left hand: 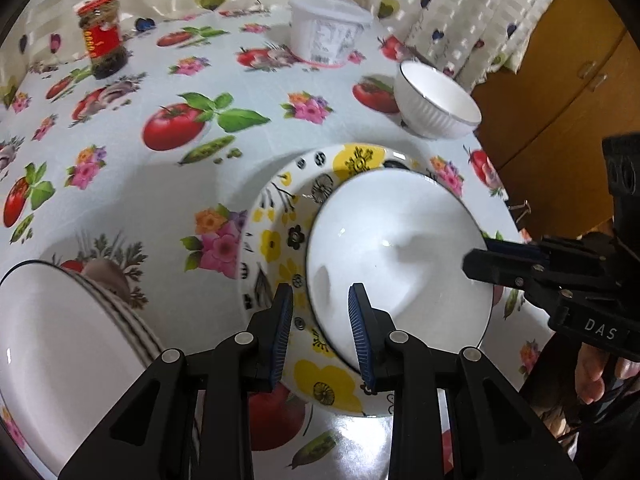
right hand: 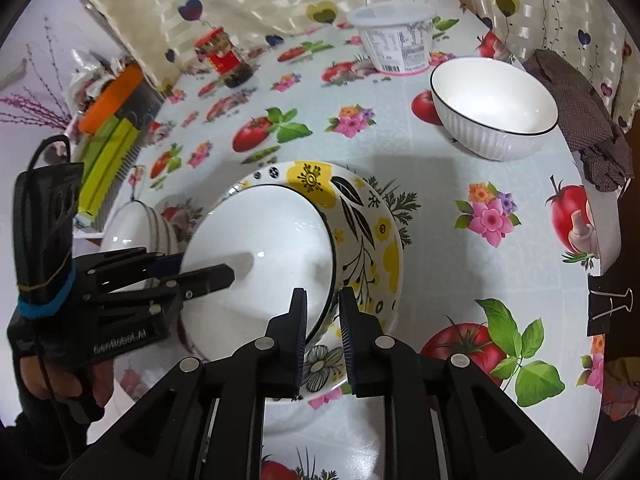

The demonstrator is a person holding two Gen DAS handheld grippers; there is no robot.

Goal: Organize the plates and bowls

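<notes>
Plastic cloth (left hand: 240,80) with tomatoes and flowers on it covers the table. Near the front edge sits the flower bowl (left hand: 272,240), with the plain white bowl (left hand: 400,240) resting inside it, tipped a little.

The left tongs (left hand: 320,292) have one finger inside the plain white bowl and one outside, with its rim in the gap. The gap is fairly wide and the pads do not press. The right tongs (right hand: 323,294) sit over the opposite rim the same way, with a narrow gap that does not squeeze.

Only the left view shows the brown wooden cupboard (left hand: 560,80) and the striped bowl (left hand: 60,340) up close. Only the right view shows a brown spotted rag (right hand: 580,120) and a black clip (right hand: 612,304) on the table edge.

Farther back stand the ribbed bowl (right hand: 492,136), a white tub (left hand: 324,32) and a red-lidded jar (left hand: 102,36), all well apart.
</notes>
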